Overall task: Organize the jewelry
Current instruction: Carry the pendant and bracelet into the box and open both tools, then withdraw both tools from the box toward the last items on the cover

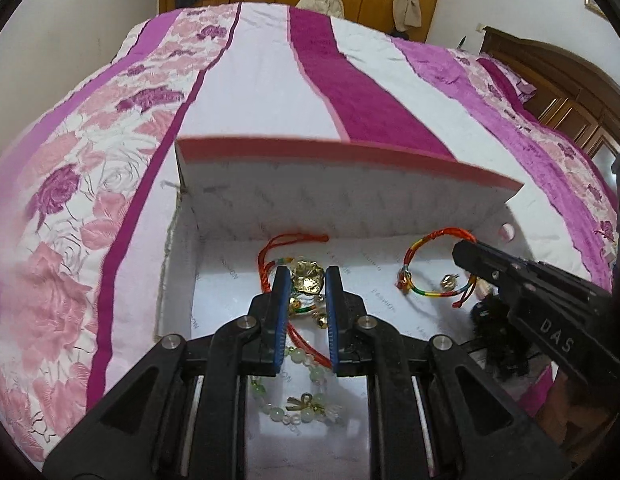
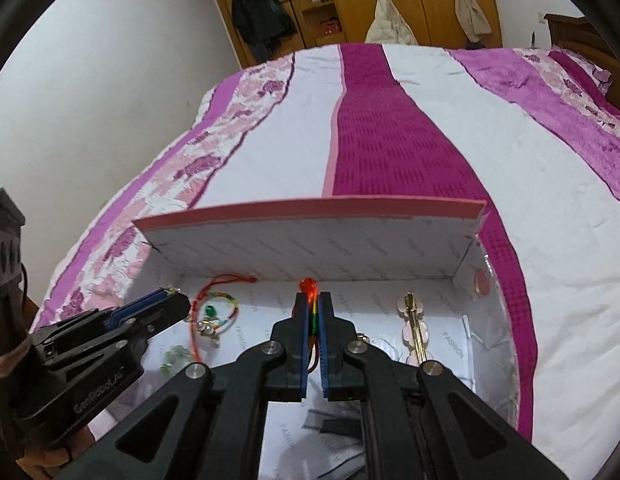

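From the left wrist camera, the left gripper (image 1: 306,276) tilts down into the open white box (image 1: 213,280), which sits on a striped bed cover (image 1: 269,88). Its blue pads stand a little apart, clasping a gold charm (image 1: 306,280) on a red cord bracelet (image 1: 269,256); the cord loops away to the left and trails back between the fingers. The right gripper (image 1: 464,254) reaches in from the right edge, also angled downward, with its tip at a rainbow bracelet (image 1: 426,268) whose loop hangs over the box floor. Three bracelets show in this view: the red cord one, the rainbow one, and one of pale green beads (image 1: 301,404) lying under the left gripper. A black tangled piece (image 1: 494,344) lies by the right wall.

From the right wrist camera, the right gripper (image 2: 314,300) points down into the box (image 2: 470,264), its jaws clenched on the rainbow bracelet (image 2: 313,312), whose red knot pokes out above the tips. The left gripper (image 2: 171,300) enters from the left, held by a hand (image 2: 45,452); its grip cannot be read from here. One pink hair clip (image 2: 414,328) lies to the right on the box floor.
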Tool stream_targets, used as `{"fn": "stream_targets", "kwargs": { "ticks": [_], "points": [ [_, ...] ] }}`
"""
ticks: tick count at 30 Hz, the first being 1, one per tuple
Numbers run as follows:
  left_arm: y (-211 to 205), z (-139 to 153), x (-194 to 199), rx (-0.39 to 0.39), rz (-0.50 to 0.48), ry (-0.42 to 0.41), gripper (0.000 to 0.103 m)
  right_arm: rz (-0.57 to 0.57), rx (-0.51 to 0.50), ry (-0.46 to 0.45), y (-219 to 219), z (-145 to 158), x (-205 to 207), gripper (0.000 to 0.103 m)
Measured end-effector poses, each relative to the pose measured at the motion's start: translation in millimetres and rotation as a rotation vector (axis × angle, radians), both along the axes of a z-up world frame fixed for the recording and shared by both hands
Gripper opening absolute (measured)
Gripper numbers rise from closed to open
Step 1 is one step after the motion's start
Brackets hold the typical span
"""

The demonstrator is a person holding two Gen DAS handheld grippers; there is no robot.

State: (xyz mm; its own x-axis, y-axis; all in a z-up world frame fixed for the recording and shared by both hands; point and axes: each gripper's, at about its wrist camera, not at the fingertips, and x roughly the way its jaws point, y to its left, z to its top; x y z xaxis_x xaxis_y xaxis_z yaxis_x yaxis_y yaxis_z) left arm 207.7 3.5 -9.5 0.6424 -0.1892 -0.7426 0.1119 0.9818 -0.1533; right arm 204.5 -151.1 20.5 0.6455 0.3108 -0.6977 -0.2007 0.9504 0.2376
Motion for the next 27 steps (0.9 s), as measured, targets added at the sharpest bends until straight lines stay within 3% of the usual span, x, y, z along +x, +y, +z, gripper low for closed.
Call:
{"fn": "stream_targets", "kwargs": {
  "ticks": [7, 15, 20, 27],
  "points": [
    [0, -11, 3, 0.018, 0.005, 0.023, 0.009, -0.003, -0.037, 0.051, 2, -17, 11, 0.006],
    [-2, -13, 4, 0.012, 0.001, 0.024, 0.010, -0.011, -0.039, 0.051, 1, -19, 14, 0.007],
    [2, -10, 3, -0.021, 0.006, 0.029, 0.013, -0.021, -0.004, 0.039, -5, -15, 12, 0.033],
    [3, 3, -9, -0.035, -0.003, -0.001, 0.032, -0.023, 0.036, -0.012, -16, 7, -6, 0.034]
  ]
}}
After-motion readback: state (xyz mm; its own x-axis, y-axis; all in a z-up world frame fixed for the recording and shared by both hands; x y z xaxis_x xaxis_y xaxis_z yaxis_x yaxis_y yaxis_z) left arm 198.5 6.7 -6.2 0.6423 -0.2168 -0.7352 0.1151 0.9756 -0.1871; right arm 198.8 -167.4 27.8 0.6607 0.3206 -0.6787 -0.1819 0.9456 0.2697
